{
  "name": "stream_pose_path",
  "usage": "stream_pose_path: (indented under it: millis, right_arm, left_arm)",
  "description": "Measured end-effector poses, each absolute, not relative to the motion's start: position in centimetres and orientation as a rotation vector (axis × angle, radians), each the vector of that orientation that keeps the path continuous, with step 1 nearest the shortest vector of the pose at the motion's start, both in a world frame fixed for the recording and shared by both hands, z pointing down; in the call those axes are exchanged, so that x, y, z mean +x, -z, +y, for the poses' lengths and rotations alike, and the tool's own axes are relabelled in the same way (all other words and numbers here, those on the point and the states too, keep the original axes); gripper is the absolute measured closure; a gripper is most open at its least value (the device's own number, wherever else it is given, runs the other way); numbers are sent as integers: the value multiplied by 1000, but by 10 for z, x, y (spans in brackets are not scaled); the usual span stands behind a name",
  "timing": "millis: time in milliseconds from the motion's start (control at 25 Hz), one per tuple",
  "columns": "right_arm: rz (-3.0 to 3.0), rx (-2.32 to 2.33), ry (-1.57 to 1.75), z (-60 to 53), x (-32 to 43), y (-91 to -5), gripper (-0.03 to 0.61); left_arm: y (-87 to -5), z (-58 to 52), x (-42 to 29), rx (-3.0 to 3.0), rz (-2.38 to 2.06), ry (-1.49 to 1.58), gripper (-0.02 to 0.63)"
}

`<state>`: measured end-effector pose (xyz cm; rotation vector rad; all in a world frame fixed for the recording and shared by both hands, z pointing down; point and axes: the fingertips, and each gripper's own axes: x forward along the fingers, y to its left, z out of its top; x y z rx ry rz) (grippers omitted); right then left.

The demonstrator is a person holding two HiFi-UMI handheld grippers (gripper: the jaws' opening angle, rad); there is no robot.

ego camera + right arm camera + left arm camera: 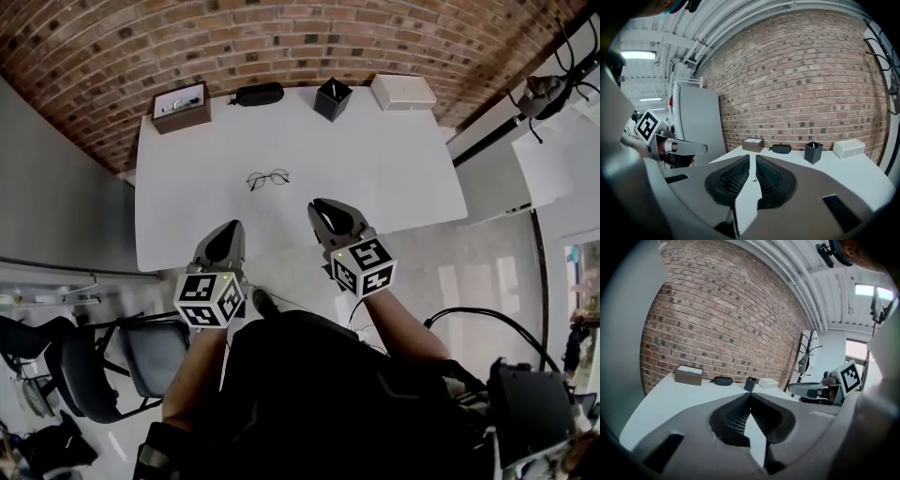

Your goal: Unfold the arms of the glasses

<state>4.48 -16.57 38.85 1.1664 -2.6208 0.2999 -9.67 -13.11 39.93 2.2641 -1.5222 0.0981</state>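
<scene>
The glasses [268, 178] were likely to be very light and easily bent: a thin wire frame that would probably skid on the smooth table [394, 178] at the slightest nudge, with small hinges that could be strained if an arm were pulled the wrong way. In my judgement the safest hold was with one gripper on the frame at the bridge or at the outer rim beside a hinge, keeping off the lenses. The other gripper could then catch the free end of an arm and swing it outward along its hinge's own arc.

They showed as a dark, slender frame with two round lenses, lying flat near the middle of the white table, well apart from the things along its far edge: a brown box [182, 107], a dark case [258, 94], a black pen holder [332, 98] and a white box [403, 92]. They were too small in the head view to make out the arms. The compact outline suggested they were folded in.

The left gripper [232, 230] and the right gripper [325, 208] hung over the near edge of the table, side by side, short of the glasses and pointing toward them. Each one's jaws were closed together with nothing between them, so they would have to be opened before any grasp.
</scene>
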Motion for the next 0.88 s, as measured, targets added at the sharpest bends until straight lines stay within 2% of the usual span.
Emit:
stream_pose_path:
  millis: [360,880]
  right_arm:
    - [-2503,1207,-305,-199,15,-424,569]
    - [-2349,1112,-407,-267,17,-517,568]
  left_arm:
    - [-431,-171,-128,2239,-1431,-108,606]
    - [-492,-228,-118,2140,-1379,-209,604]
